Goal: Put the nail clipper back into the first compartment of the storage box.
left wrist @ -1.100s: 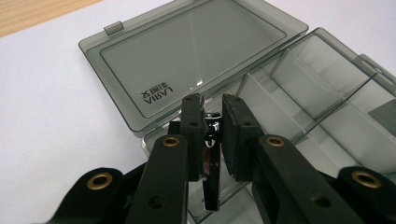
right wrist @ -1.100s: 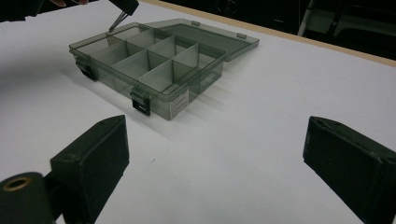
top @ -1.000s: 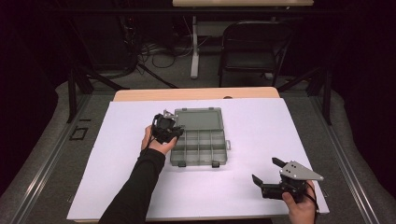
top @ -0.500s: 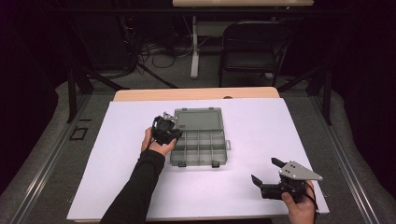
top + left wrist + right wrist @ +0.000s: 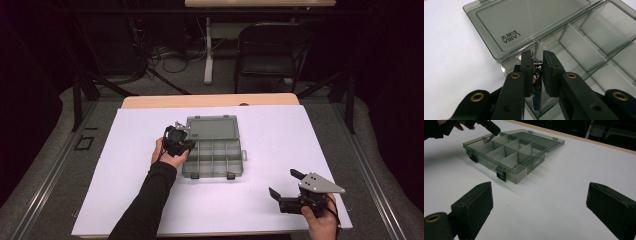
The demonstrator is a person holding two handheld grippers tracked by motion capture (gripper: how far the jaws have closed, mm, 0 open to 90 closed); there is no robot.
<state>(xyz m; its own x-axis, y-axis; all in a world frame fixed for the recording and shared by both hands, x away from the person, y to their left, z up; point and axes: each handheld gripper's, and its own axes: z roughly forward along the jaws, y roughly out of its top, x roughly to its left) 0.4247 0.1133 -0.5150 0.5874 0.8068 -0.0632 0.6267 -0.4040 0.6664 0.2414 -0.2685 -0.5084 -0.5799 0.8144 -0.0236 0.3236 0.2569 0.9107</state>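
Small metal clip [image 5: 537, 72] is being pinched by the left gripper [image 5: 537, 61] over the organizer box [image 5: 214, 157], frame centre. Right gripper [image 5: 286, 183], jaws gaping, is being idled lower right. Clip could be dropped into the wrong compartment.

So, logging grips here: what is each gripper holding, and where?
The left gripper pinches a small metal-and-dark part, identity unclear, over the organizer box. The right gripper holds nothing.

- The right tongs [image 5: 544, 207] stand wide apart, nothing between the two black jaws, over the white table [image 5: 574, 170].
- Farther off lies a smoky compartment box [image 5: 506, 157], lid laid flat open behind it.
- The left tongs [image 5: 489, 128] dip a thin item into a far-left compartment.
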